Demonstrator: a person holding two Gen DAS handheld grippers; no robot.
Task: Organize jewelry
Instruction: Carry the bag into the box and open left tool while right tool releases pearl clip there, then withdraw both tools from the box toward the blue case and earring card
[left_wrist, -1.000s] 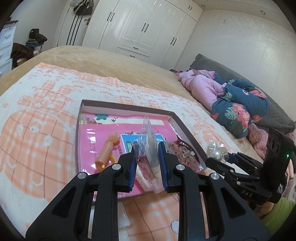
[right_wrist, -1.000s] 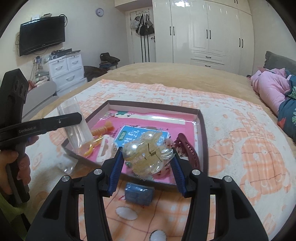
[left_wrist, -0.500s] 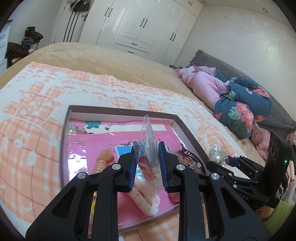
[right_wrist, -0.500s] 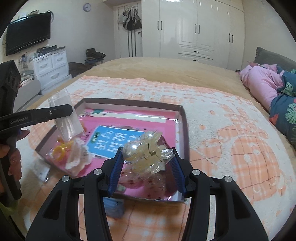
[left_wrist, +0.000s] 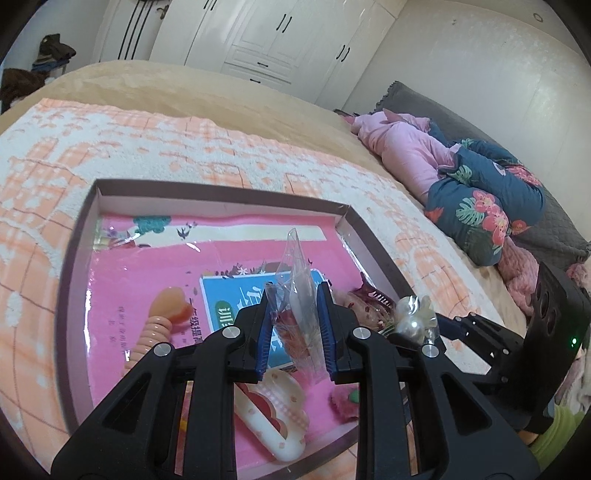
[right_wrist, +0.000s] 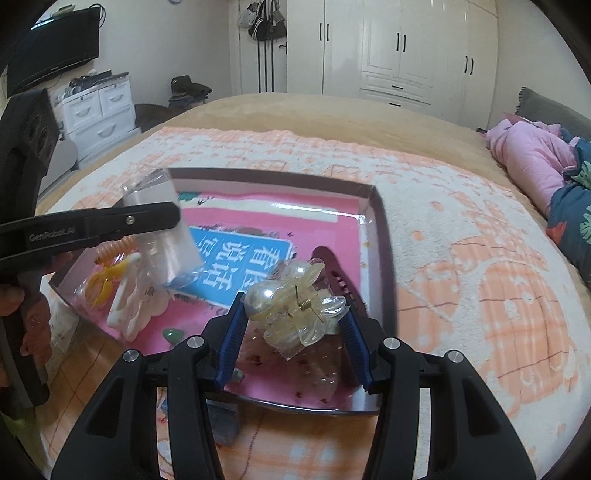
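Translucent yellowish flower-shaped hair claw clip with pearl beads (right_wrist: 291, 314) is sitting clamped in the right gripper (right_wrist: 293, 325), jaws closed on it, hanging just above the near right corner of the shallow brown-rimmed cardboard tray with pink lining (left_wrist: 79, 236). Left gripper (left_wrist: 295, 325) is pinching a small clear plastic zip bag (left_wrist: 295, 280) upright, jaws closed on it, hovering over the tray's near middle; something reddish is showing inside the bag, can't tell what.

Already lying in the tray: peach spiral hair tie with heart charm (left_wrist: 162, 317) at near left, cream and pink scalloped hair clip (left_wrist: 273, 421) at the near edge, dark red toothed claw clip (right_wrist: 332, 273) along the right wall, small green bead-like piece (right_wrist: 173, 334) near the front.

Judging progress: partway. Several pieces are gathered in the tray, but the pearl clip and the bag are both in the air, so bagging or placing looks not yet done. A blue object (right_wrist: 221, 421) is lying outside the tray's front edge on the bed blanket.
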